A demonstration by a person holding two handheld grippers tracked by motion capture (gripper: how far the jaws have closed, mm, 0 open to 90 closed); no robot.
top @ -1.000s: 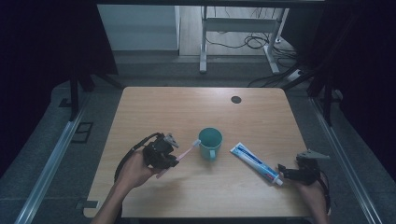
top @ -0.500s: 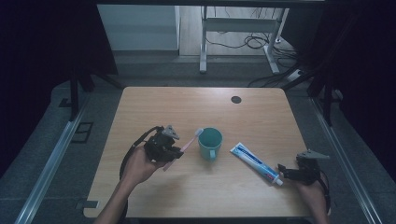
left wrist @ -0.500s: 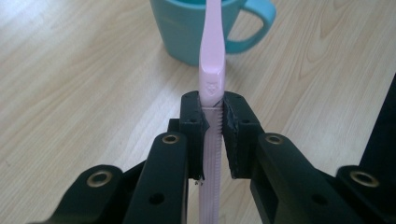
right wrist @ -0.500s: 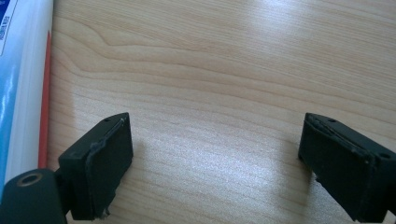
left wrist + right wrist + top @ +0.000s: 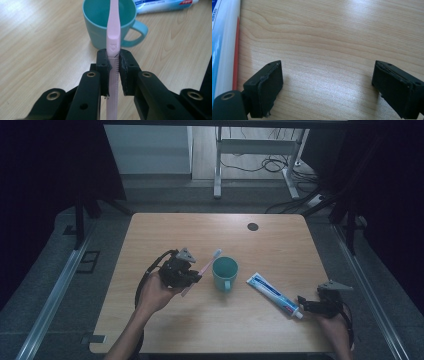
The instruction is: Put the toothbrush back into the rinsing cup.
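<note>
From the high view, the left gripper (image 5: pixel 192 276) sits over the left half of the wooden counter (image 5: pixel 165 232), held in the person's left hand (image 5: pixel 156 292). Its fingers are clamped on a pink toothbrush (image 5: pixel 202 271), which slants up and away so that its bristle end reaches just beside the rim of a teal mug (image 5: pixel 225 273). Right of the mug lies a blue and white toothpaste tube (image 5: pixel 274 293), its cap end pointing at the right gripper (image 5: pixel 303 303), which rests low near the counter's right front corner, close by the cap.

In the left gripper view, the fingers (image 5: pixel 103 67) press on both sides of the toothbrush (image 5: pixel 113 37) at its ribbed handle; the shaft runs straight up between them and crosses in front of the mug (image 5: pixel 100 30). The tube (image 5: pixel 160 5) lies beyond the mug.

In the right gripper view, the fingers (image 5: pixel 270 85) stand wide apart with bare counter (image 5: pixel 329 45) between them. The tube (image 5: pixel 223 45) lies outside them, just beside the left-hand one; whether it touches is unclear.
</note>
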